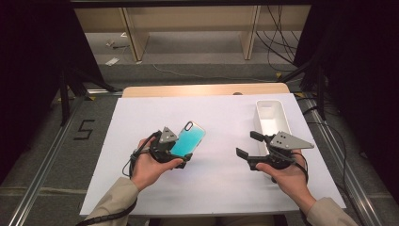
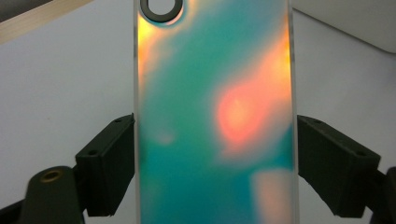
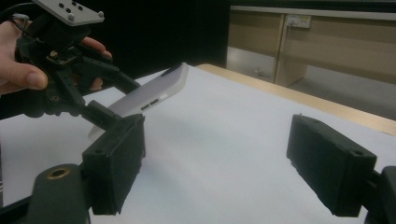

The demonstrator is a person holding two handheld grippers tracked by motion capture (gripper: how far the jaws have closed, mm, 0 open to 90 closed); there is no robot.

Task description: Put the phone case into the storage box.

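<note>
From the high view, the left gripper [image 1: 181,157] clamped the phone [image 1: 188,139], which jutted ahead of it, lower end hidden; the right gripper [image 1: 248,145] gaped empty beside the white bin [image 1: 271,117].

In the left gripper view, both jaws pressed the phone's [image 2: 212,116] edges; its ends were cut off.

In the right gripper view, nothing sat between the spread jaws; the phone [image 3: 149,95] slanted ahead-left, off the table [image 3: 224,154], partly hidden.

Dim surroundings, soft blurred close-ups

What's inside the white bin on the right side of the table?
The white bin shows bare inner walls and floor at its far end. Its near end is covered by the right tool and hand.
</note>
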